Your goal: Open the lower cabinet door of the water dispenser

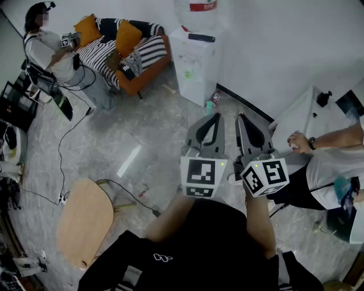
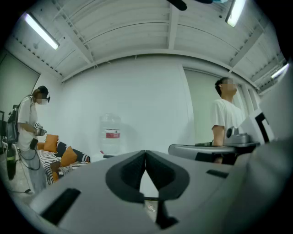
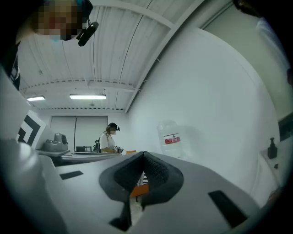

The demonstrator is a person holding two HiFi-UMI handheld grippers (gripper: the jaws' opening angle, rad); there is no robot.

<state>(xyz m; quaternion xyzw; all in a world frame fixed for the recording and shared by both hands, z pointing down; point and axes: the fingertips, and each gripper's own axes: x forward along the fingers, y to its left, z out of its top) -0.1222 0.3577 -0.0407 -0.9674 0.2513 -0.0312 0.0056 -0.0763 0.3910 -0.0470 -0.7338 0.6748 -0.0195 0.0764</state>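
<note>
Forearms in a black shirt (image 1: 199,244) reach forward at the bottom of the head view, holding two grippers level and close side by side above the pale marbled floor (image 1: 142,119). The left gripper (image 1: 216,116) has its jaw tips pressed together, and its own view shows nothing between them. The right gripper (image 1: 240,116) is likewise closed tight and empty. Each carries its marker cube (image 1: 203,177) at the back.

Left of the person, a light wooden seat (image 1: 85,221) stands on the floor with a black cable (image 1: 128,196) trailing past it. To the right, a person in a white shirt (image 1: 333,167) rests a hand on a white surface (image 1: 310,111).

Farther off, well apart from both grippers, the white water dispenser (image 1: 193,59) stands against the white wall (image 1: 273,45), with a clear bottle (image 1: 196,8) on top. Its lower cabinet door (image 1: 189,80) sits flush with the body, closed and untouched. Both gripper views face that way and show the bottle beyond the jaws.

Just left of the dispenser is an orange sofa (image 1: 142,71) with striped cushions, and beyond it, in the far left corner, another person (image 1: 48,51) holds some gear.
</note>
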